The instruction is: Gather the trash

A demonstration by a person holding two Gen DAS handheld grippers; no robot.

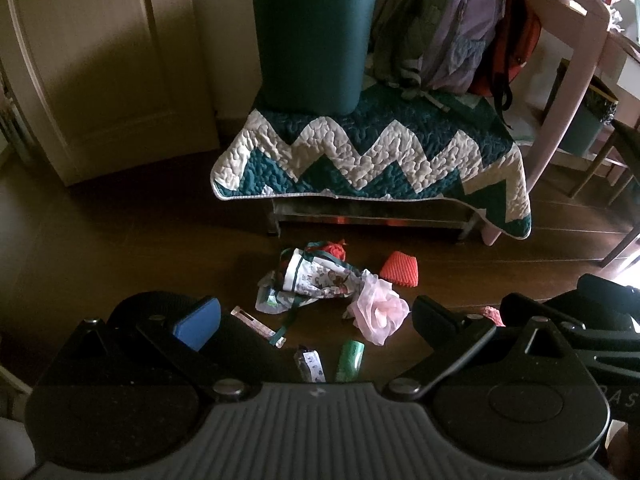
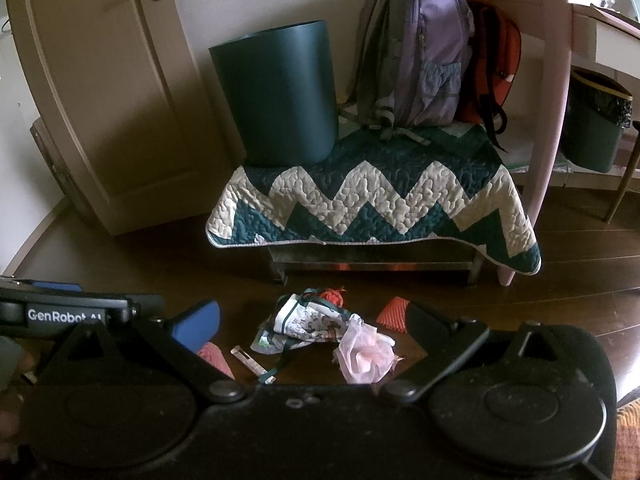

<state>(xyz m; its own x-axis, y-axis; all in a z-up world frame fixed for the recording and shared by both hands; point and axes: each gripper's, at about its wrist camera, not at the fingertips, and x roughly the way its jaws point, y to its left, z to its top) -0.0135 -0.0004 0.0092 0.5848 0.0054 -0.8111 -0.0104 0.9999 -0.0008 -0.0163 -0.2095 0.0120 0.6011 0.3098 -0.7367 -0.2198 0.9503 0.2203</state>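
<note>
Both grippers low over a dark wood floor (image 1: 120,248), fingers spread wide and gripping nothing: left gripper (image 1: 316,320) with trash between its fingers, right gripper (image 2: 316,328) likewise. Scattered on the floor just ahead, well short of the bench: crumpled printed wrapper (image 1: 316,280) with a green ribbon, pink tissue wad (image 1: 380,312) touching its right side, red foam net (image 1: 400,270) just beyond and apart to the right, red crumpled scrap (image 1: 334,250) touching the wrapper's far edge. Nearer the left gripper: clear plastic strip (image 1: 256,326), small dark printed packet (image 1: 310,364), green tube (image 1: 352,358) just beside it. Another pinkish net (image 2: 214,356) beside the right gripper's blue-padded finger (image 2: 196,330), partly hidden. Behind the trash, low bench under a zigzag teal-and-white quilt (image 1: 372,160); on the quilt's left end, upright teal bin (image 1: 312,40), mouth up, contents out of sight. To its right on the same quilt, purple backpack (image 1: 448,28) leaning upright, orange bag (image 1: 520,40) behind it. Pink chair frame (image 1: 568,60) arching over the bench's right end. Cream door (image 2: 100,80) at left with a lever handle. Second bin (image 2: 596,128) with a black liner at far right, under a desk. Left gripper body at the left edge of the right wrist view, lettering readable.
</note>
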